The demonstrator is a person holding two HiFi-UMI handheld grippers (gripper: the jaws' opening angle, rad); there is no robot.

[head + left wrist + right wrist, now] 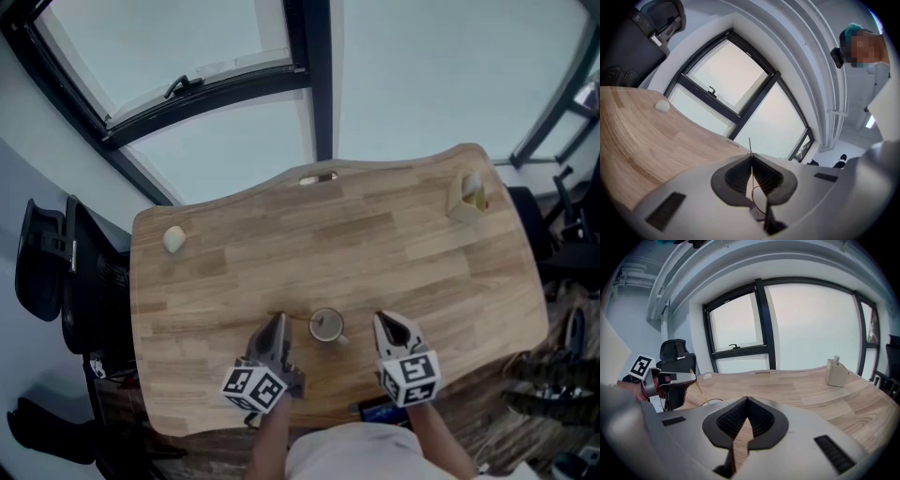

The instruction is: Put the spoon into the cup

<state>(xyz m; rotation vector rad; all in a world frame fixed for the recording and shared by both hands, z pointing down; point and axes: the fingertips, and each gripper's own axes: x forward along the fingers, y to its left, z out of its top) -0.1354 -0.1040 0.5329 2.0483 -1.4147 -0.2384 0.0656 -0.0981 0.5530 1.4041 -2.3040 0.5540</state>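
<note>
Pinching the thin gold metal spoon (750, 150) by its handle, the left gripper (275, 328) probably carries something light, stiff and slippery; the right gripper (389, 328) is closed and empty beside the small pale cup (326, 325).

No word, number or brand is legible anywhere. The two white cubes (255, 387) (410, 377) show only black square patterns.

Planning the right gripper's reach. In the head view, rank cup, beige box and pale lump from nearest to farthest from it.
1. cup, just left of the right gripper
2. beige box, table's far right corner
3. pale lump, far left
</note>
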